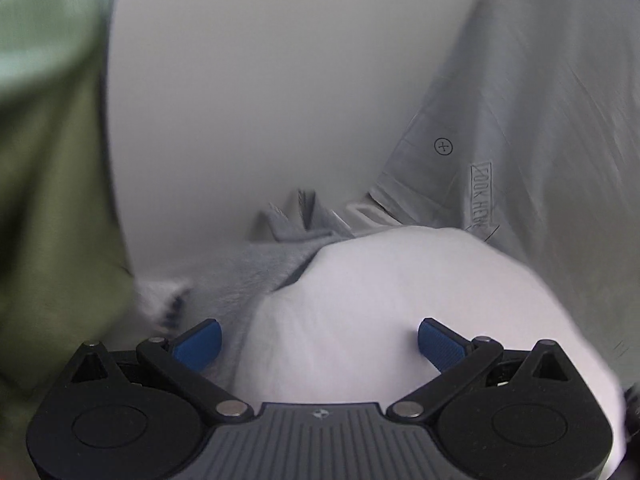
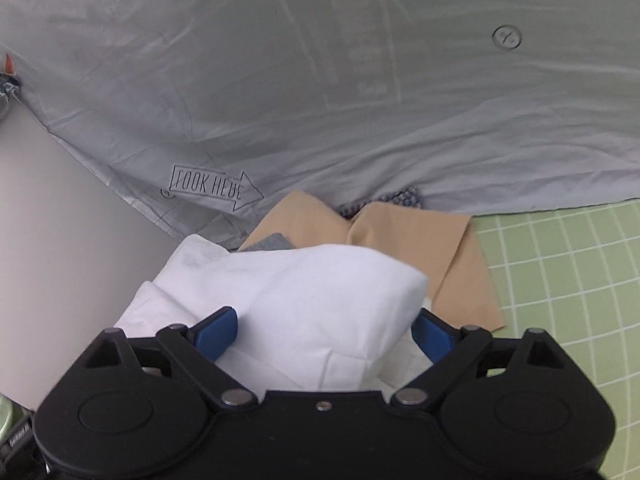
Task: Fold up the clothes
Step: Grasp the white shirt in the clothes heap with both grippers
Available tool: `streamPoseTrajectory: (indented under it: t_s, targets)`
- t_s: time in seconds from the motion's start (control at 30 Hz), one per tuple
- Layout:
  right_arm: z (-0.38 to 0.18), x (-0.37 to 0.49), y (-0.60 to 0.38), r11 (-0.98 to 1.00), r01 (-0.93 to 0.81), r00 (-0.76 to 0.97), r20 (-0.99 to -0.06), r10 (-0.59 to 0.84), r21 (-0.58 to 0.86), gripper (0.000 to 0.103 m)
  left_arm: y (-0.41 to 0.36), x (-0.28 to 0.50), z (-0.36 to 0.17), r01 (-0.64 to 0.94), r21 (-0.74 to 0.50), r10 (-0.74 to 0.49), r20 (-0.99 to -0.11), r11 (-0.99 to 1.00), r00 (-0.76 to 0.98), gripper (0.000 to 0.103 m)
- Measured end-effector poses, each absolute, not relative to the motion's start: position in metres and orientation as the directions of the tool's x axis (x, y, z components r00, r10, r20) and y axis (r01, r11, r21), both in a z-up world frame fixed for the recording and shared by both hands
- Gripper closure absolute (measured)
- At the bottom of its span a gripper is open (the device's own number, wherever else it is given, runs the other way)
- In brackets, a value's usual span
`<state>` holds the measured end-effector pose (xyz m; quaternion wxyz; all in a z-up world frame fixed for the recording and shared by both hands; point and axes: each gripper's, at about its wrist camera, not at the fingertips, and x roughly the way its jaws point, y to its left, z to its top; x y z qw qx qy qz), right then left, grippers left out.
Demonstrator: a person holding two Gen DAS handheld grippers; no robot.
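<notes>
Left gripper (image 1: 318, 340): yours, spread wide over the white garment (image 1: 400, 300).
Right gripper (image 2: 326, 330): yours, spread around a white fold.
White garment (image 2: 312, 292): bunched on beige cloth (image 2: 460, 264), beside grey printed sheet (image 2: 280, 100).

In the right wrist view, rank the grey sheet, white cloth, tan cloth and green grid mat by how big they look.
1. grey sheet
2. white cloth, though nearness inflates it
3. green grid mat and tan cloth: both partly hidden, unranked.
</notes>
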<state>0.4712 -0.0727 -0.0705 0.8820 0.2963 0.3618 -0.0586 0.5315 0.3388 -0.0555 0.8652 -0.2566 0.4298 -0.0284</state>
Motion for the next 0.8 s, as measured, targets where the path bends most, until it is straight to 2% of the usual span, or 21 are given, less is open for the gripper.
streamPoseTrajectory:
  t_s: [0.07, 0.1, 0.23, 0.33, 0.4, 0.57, 0.67, 0.8]
  targets:
    - [-0.071, 0.471, -0.072, 0.816, 0.319, 0.728, -0.676, 0.115, 0.483, 0.014, 0.341, 0.534, -0.06, -0.177, -0.516, -0.314, -0.723, 0.838, 0.616, 0.007]
    - [-0.07, 0.47, -0.072, 0.814, 0.321, 0.727, -0.677, 0.117, 0.485, 0.018, 0.339, 0.534, -0.059, -0.175, -0.52, -0.32, -0.722, 0.836, 0.613, 0.009]
    - [-0.062, 0.467, -0.072, 0.821, 0.317, 0.726, -0.679, 0.113, 0.475, 0.033, 0.326, 0.525, -0.045, -0.151, -0.468, -0.286, -0.732, 0.871, 0.619, 0.022]
    - [-0.054, 0.46, -0.071, 0.84, 0.293, 0.752, -0.652, 0.092, 0.456, 0.05, 0.321, 0.524, -0.04, -0.138, -0.454, -0.282, -0.734, 0.88, 0.618, 0.032]
    - [-0.049, 0.456, -0.07, 0.853, 0.277, 0.77, -0.634, 0.079, 0.443, 0.068, 0.321, 0.521, -0.04, -0.139, -0.465, -0.293, -0.734, 0.874, 0.613, 0.039]
    - [-0.035, 0.444, -0.067, 0.883, 0.239, 0.811, -0.583, 0.048, 0.405, 0.078, 0.319, 0.509, -0.026, -0.119, -0.44, -0.277, -0.73, 0.89, 0.625, 0.07]
    - [-0.021, 0.431, -0.07, 0.885, 0.23, 0.843, -0.537, 0.027, 0.405, 0.08, 0.312, 0.496, -0.011, -0.089, -0.409, -0.258, -0.714, 0.908, 0.651, 0.08]
    - [0.003, 0.403, -0.075, 0.898, 0.235, 0.881, -0.471, -0.036, 0.371, 0.082, 0.292, 0.468, 0.018, -0.006, -0.368, -0.259, -0.665, 0.93, 0.7, 0.085]
